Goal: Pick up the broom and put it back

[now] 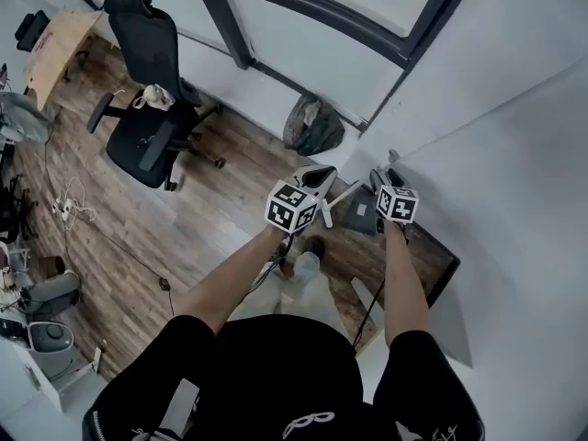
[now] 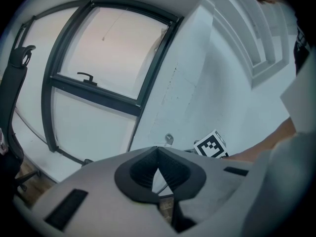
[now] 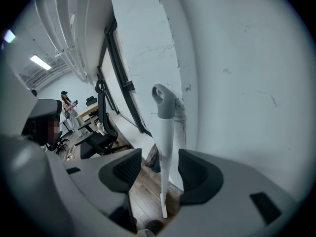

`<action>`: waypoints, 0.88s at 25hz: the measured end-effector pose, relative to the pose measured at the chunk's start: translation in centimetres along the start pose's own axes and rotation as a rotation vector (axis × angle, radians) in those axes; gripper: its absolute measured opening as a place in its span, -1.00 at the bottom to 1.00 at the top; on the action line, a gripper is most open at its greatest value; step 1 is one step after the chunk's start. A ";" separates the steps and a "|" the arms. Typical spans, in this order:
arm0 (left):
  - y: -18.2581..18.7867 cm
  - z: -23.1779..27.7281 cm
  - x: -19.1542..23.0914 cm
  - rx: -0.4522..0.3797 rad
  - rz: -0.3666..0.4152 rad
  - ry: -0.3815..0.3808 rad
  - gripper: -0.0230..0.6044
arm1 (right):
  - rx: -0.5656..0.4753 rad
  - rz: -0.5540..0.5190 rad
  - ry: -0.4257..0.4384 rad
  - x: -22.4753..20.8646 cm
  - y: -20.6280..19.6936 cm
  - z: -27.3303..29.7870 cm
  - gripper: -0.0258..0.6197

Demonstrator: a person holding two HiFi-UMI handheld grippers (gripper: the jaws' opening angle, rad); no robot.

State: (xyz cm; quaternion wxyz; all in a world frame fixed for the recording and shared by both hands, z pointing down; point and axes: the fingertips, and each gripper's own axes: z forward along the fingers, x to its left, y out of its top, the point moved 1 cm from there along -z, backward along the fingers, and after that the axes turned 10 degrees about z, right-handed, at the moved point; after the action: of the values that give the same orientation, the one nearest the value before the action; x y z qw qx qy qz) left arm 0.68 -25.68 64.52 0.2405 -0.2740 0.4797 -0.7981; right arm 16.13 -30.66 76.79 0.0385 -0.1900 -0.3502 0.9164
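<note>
Standing upright in the wall (image 3: pixel 237 83) corner beside the dark window frame (image 3: pixel 118 68), the white broom (image 3: pixel 166 149) shows only its handle, with a grey hanging loop (image 3: pixel 161 98) at the top and wooden floor (image 3: pixel 148 186) below.

- Right gripper (image 3: pixel 159 164): jaws spread, with the handle running up between them. It sits nearer the right-hand pad (image 3: pixel 197 174). There seems to be a sliver of gap on each side, but contact is hard to rule out from this angle.
- Left gripper (image 2: pixel 158 152): jaws pressed together at the tips with nothing between them, held just left of the handle and aimed at the same corner.
- Head view: both grippers are raised side by side near the corner, with a thin white line, probably the handle, between them.
- An office chair (image 1: pixel 147 108) stands well apart to the left.
</note>
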 end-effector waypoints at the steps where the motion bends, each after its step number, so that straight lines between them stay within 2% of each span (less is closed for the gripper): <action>1: -0.1 0.0 0.2 0.001 -0.003 0.004 -0.87 | 0.005 -0.003 -0.001 -0.1 0.0 0.3 -0.15; 8: 0.0 0.0 1.8 0.002 -0.021 0.036 -0.87 | 0.023 -0.014 -0.008 -0.4 0.8 2.0 -0.20; 17: -0.1 -0.2 2.6 0.005 -0.029 0.054 -0.87 | 0.036 -0.024 -0.031 -0.8 1.0 2.6 -0.56; 22: -0.4 -0.4 2.8 0.009 -0.032 0.057 -0.87 | 0.036 -0.024 -0.029 -0.6 0.8 2.4 -0.56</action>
State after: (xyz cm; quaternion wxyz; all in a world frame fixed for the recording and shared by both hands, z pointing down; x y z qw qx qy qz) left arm -1.69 -27.02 65.31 0.2153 -0.2576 0.4782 -0.8115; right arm 15.83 -32.84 78.11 0.0478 -0.1718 -0.3366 0.9246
